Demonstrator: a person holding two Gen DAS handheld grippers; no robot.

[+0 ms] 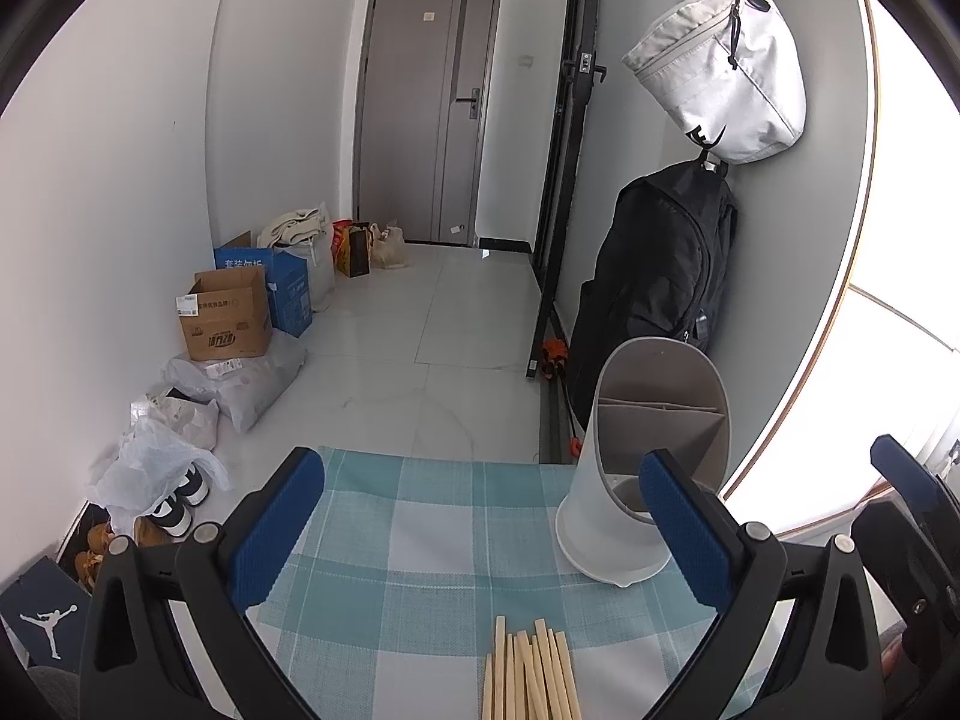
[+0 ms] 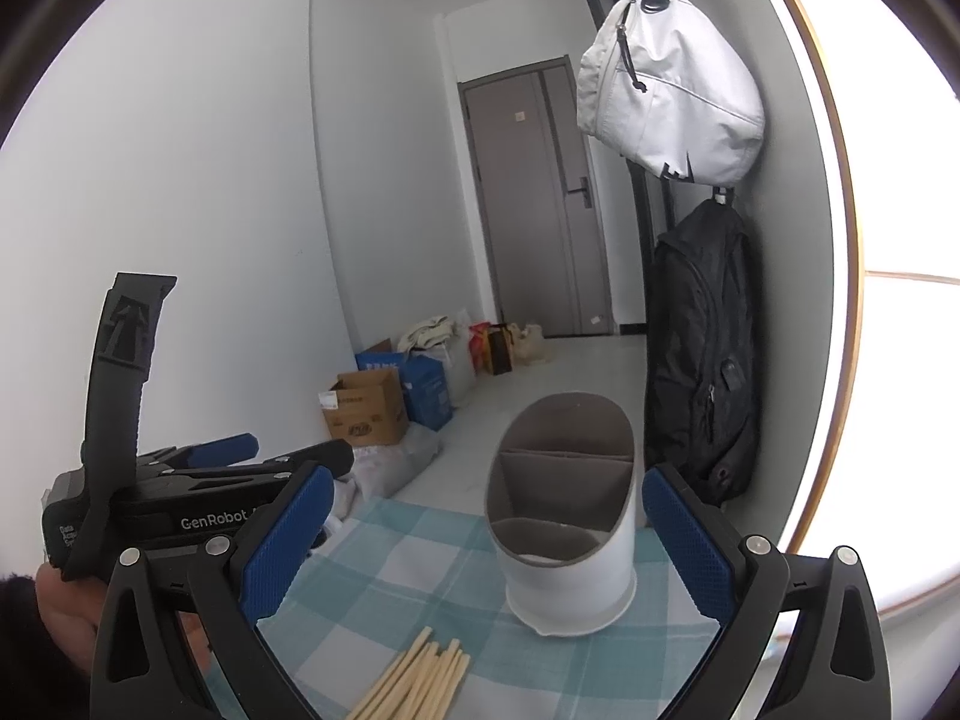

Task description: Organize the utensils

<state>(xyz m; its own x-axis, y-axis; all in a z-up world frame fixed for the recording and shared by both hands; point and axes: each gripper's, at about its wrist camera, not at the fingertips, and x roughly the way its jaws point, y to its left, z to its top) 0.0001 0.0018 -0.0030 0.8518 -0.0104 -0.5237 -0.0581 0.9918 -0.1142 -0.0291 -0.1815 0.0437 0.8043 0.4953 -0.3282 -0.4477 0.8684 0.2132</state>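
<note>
A bundle of several pale wooden chopsticks (image 1: 531,675) lies on the teal checked cloth (image 1: 420,540), near its front edge; it also shows in the right wrist view (image 2: 420,684). A white utensil holder (image 1: 648,462) with grey divided compartments stands upright on the cloth's right side, also seen in the right wrist view (image 2: 567,516). My left gripper (image 1: 480,528) is open and empty above the cloth, behind the chopsticks. My right gripper (image 2: 486,534) is open and empty, with the holder between its fingers in view. The left gripper's body (image 2: 180,498) shows at the left of the right wrist view.
A white bag (image 1: 720,66) and a black backpack (image 1: 654,276) hang on the wall at the right, behind the holder. Cardboard boxes (image 1: 225,318), plastic bags and shoes (image 1: 174,504) line the floor at the left wall. A grey door (image 1: 420,108) stands at the far end.
</note>
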